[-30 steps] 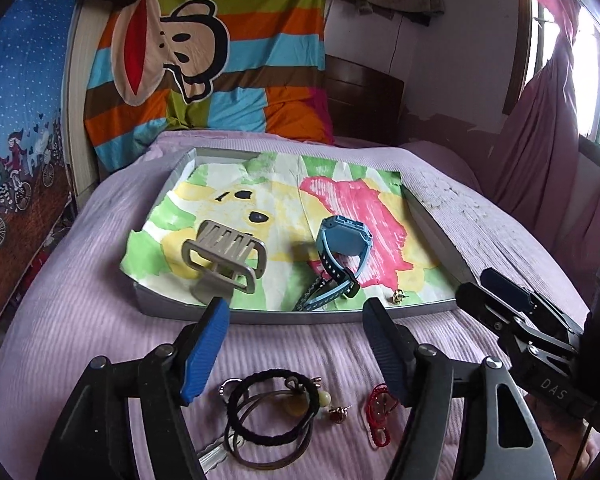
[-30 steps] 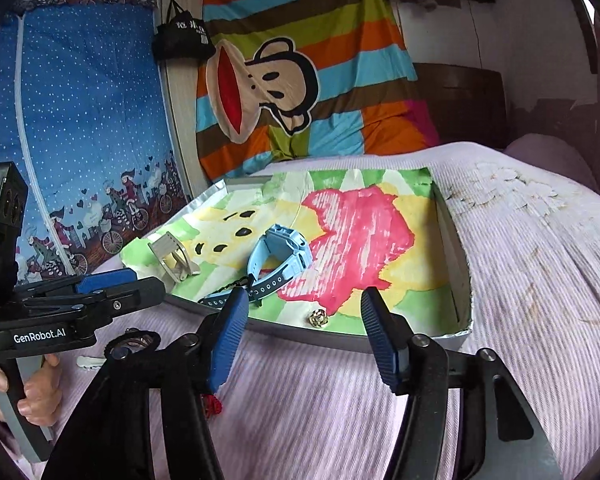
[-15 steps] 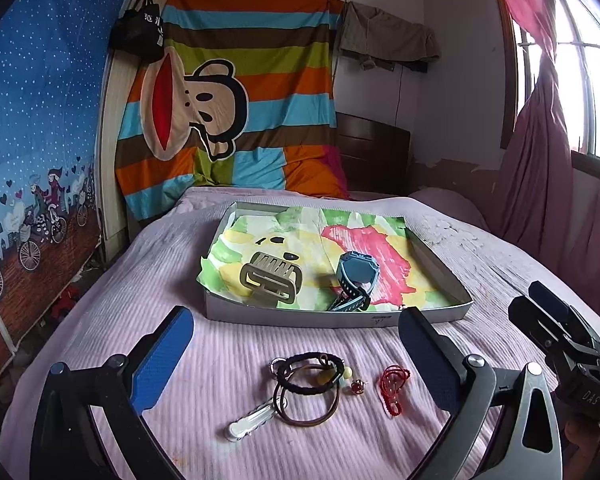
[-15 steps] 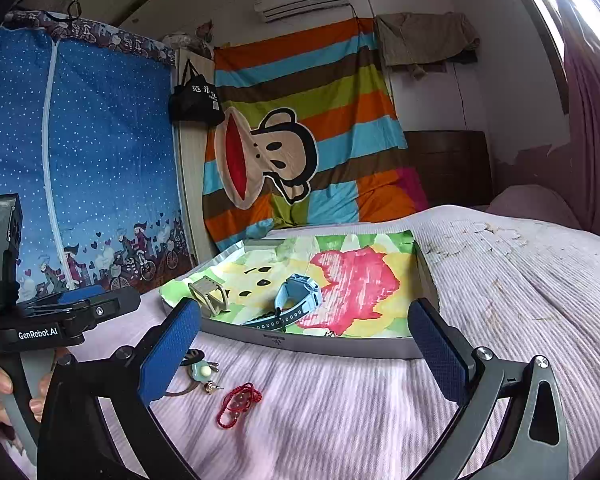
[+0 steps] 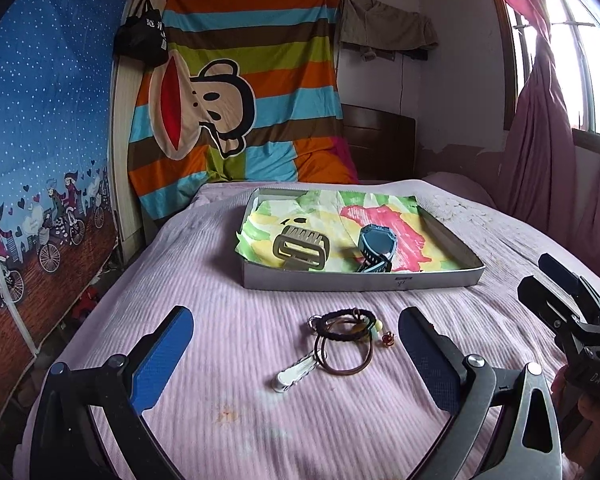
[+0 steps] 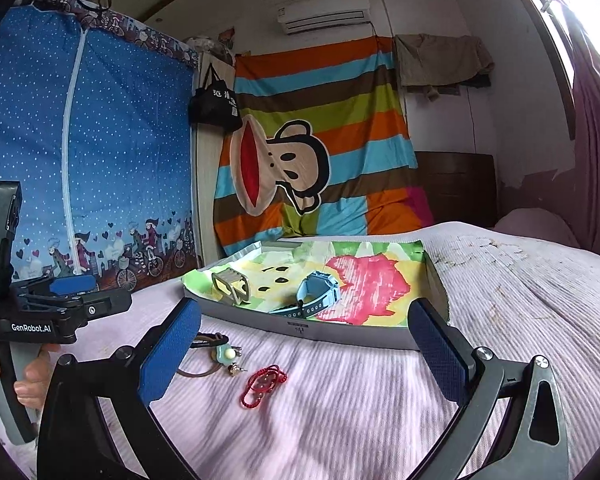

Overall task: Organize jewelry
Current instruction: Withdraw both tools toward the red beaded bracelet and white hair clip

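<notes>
**Both grippers spread wide above the bed, jewelry loose near the tray**

Nearest in the left wrist view, the left gripper (image 5: 296, 344) stands with its jaws spread wide, its textured blue pads (image 5: 162, 358) holding nothing; between them on the ribbed lilac bedspread (image 5: 204, 264) lies a tangle of hair ties (image 5: 342, 338), one black and braided, one thin and brown, with a pale bead, a small red charm (image 5: 388, 339) and a white clip (image 5: 294, 372); the right gripper (image 6: 304, 340) is likewise spread and empty, hovering over the bed's near part. Only the right wrist view shows the red cord bracelet (image 6: 262, 384), looped and knotted, just right of the ties; the left view hides it behind a finger. Farther on, near the bed's middle, sits a shallow grey tray (image 5: 360, 280) lined with crinkled painted paper; inside rest a beige slotted hair claw (image 5: 300, 246) toward its left and a blue rubbery watch (image 5: 376, 246) beside it. Against the far wall hangs a striped monkey blanket (image 5: 236, 92). Compared with a second ago, both grippers have pulled back and risen, and their jaws have opened much wider; the jewelry lies as before.
</notes>
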A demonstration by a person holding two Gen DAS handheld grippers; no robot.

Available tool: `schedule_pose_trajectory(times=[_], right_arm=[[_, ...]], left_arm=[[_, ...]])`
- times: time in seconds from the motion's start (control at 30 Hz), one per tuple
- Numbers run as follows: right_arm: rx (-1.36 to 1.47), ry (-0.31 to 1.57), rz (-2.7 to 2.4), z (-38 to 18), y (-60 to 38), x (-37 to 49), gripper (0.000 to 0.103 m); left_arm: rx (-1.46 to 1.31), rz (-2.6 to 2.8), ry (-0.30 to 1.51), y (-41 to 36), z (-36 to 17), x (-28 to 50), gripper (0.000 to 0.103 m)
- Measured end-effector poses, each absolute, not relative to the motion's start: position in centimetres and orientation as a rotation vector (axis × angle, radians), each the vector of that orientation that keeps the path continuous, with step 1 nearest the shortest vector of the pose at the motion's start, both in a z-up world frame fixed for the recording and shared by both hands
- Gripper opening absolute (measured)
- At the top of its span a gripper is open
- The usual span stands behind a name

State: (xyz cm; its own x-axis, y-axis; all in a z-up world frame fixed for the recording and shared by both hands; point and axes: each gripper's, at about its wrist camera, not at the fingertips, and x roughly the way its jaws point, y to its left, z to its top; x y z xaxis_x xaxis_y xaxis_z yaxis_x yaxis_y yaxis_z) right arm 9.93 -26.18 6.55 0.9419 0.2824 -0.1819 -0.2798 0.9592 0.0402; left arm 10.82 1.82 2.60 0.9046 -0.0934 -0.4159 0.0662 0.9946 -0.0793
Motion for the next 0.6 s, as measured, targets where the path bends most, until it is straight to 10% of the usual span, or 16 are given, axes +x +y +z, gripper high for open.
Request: schedule_pose_trajectory(times=[0.6], right_arm=[[-0.051,0.362,0.352,3.8,-24.5,12.3,0.102]], left_arm=[[-0.122,-0.137,0.693,3.2,-0.6,12.9,0.103]])
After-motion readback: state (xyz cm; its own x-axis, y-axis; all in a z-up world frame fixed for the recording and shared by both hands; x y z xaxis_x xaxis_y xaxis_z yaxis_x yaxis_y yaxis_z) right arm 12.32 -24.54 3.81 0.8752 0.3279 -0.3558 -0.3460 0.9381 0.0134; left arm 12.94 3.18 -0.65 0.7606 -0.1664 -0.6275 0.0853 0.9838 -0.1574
